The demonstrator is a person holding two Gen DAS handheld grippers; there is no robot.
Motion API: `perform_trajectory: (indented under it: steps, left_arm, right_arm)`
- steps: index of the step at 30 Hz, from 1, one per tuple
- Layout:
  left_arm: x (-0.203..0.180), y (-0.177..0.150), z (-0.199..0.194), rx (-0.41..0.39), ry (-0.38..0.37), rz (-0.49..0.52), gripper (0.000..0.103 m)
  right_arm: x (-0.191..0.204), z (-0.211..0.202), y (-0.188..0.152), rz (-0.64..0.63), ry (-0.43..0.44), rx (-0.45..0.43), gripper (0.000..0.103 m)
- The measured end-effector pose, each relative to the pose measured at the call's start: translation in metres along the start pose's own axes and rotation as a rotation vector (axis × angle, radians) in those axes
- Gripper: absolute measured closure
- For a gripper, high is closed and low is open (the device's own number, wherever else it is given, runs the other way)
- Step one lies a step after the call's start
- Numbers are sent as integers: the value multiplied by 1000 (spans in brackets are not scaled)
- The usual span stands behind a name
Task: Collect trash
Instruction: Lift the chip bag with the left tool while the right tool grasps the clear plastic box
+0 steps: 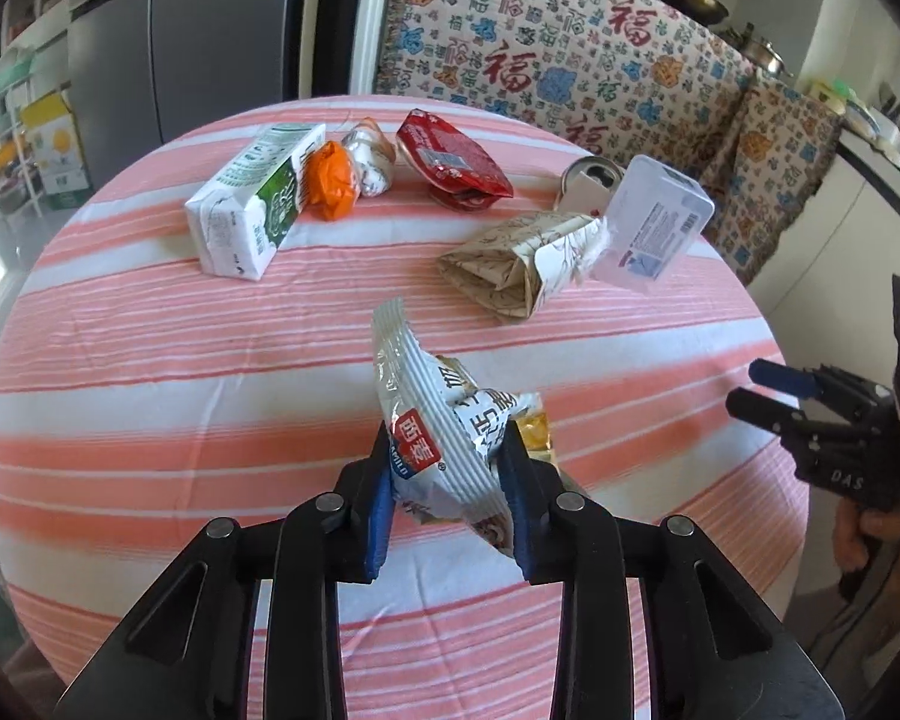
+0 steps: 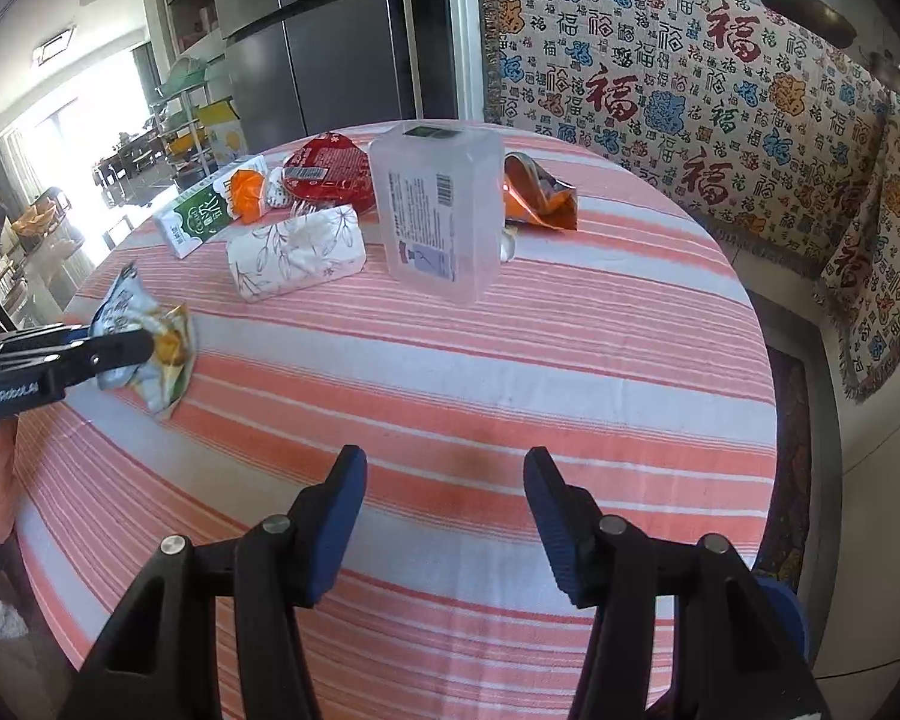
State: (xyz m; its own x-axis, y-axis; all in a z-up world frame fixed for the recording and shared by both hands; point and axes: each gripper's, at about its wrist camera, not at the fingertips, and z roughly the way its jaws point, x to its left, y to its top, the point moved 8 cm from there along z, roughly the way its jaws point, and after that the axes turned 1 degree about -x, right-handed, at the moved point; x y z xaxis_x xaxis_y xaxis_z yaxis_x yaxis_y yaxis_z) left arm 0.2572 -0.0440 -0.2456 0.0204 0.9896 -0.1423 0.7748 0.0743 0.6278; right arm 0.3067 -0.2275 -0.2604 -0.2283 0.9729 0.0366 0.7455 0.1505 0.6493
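Your left gripper (image 1: 450, 480) has its fingers clamped on a crumpled silver snack wrapper (image 1: 438, 420), which sticks up from between the blue pads above the round striped table (image 1: 150, 360); in the right wrist view that same wrapper (image 2: 150, 348) shows at 9 o'clock, over the table's edge. Your right gripper (image 2: 444, 516) has its fingers spread wide with nothing between them, over the near part of the table. The rest of the trash lies toward 12 o'clock in the left wrist view: a green-and-white milk carton (image 1: 252, 204) on its side at 11 o'clock, an orange wrapper (image 1: 330, 186) touching it, a small crumpled foil wrapper (image 1: 369, 159) just beside that, and a red snack bag (image 1: 450, 156) near 12. At 1 o'clock a floral paper pack (image 1: 522, 264) lies against a clear plastic box (image 1: 654, 222), with an opened tin can (image 1: 588, 177) just behind. You cannot tell what the box or the can holds. An orange foil bag (image 2: 540, 192) sits behind the box in the right wrist view.
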Motion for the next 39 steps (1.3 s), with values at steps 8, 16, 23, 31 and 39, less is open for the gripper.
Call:
perform_trajectory:
  steps: [8, 16, 23, 31, 39]
  left_arm:
    - [3, 3, 6, 15, 12, 55, 74]
    - [9, 2, 6, 34, -46, 22, 74]
    - [13, 2, 6, 53, -70, 14, 74]
    - [11, 1, 5, 54, -52, 20, 74]
    - [5, -3, 4, 28, 12, 64, 73]
  right_arm:
    - [-9, -4, 32, 72, -8, -20, 47]
    - [-3, -8, 136, 52, -26, -116, 47]
    - [12, 40, 141, 67, 141, 36, 47]
    - [62, -31, 31, -120, 218, 152, 47]
    - [20, -21, 24, 247, 39, 77, 37]
